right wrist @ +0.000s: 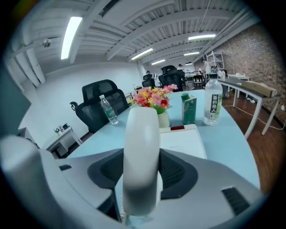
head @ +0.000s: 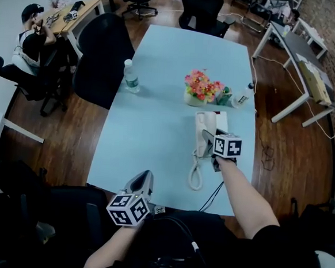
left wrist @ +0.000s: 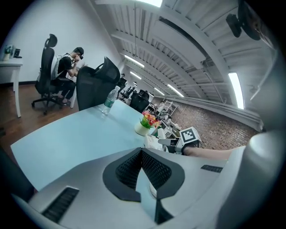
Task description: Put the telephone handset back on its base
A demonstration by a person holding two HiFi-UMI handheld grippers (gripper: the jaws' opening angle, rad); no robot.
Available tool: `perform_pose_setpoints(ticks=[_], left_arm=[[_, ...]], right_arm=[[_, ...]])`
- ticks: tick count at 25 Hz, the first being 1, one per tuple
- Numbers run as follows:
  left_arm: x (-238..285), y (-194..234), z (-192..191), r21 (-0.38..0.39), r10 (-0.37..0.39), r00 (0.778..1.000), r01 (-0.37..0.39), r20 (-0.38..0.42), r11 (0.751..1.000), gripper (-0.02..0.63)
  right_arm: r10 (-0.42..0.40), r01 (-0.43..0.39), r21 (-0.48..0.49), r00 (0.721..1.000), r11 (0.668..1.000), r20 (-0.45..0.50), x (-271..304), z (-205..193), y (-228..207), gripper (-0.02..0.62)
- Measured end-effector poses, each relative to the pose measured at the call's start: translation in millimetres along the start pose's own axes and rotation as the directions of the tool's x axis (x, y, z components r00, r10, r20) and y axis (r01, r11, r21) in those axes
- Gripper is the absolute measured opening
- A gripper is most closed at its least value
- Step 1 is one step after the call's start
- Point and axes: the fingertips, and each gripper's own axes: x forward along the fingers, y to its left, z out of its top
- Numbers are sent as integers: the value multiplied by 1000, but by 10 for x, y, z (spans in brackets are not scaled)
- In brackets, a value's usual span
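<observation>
1. The right gripper (head: 208, 138) clamped the handset (right wrist: 142, 147) at the left side of the base (right wrist: 187, 141).
2. Whether it sat in the cradle was unclear; seating and release probably remained.
3. The left gripper (left wrist: 141, 154) was closed and empty at the near edge of the table (head: 157, 118).

left gripper (head: 143, 179): held low and close in front of the body, jaws pointing forward, its marker cube (head: 128, 208) nearest the person.
left jaws: closed together at the tips, nothing between them.
left arm (head: 107, 248): bare forearm, bent, tucked near the torso.
right gripper (head: 209, 141): reached further out than the left, jaws pointing forward.
right jaws: the 2 pads clamp either side of the handset (right wrist: 142, 147), which runs lengthwise between them.
right arm (head: 241, 191): bare forearm, stretched forward, nearly straight.
spacing: the 2 grippers are well apart, the right ahead of the left.
</observation>
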Motion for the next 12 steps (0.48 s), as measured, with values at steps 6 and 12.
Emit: perform_pose_setpoints(ticks=[6,12], left_arm=[[11,57,23,-21,52,999,-52,11,998,0],[30,50,7,-16,57,998,-57,1,998,0]], right_arm=[[-57,60,25,994,998,-98,320,-136,-61,248],[-112,106,-68,989,992,-93,464,-88,-50,275]])
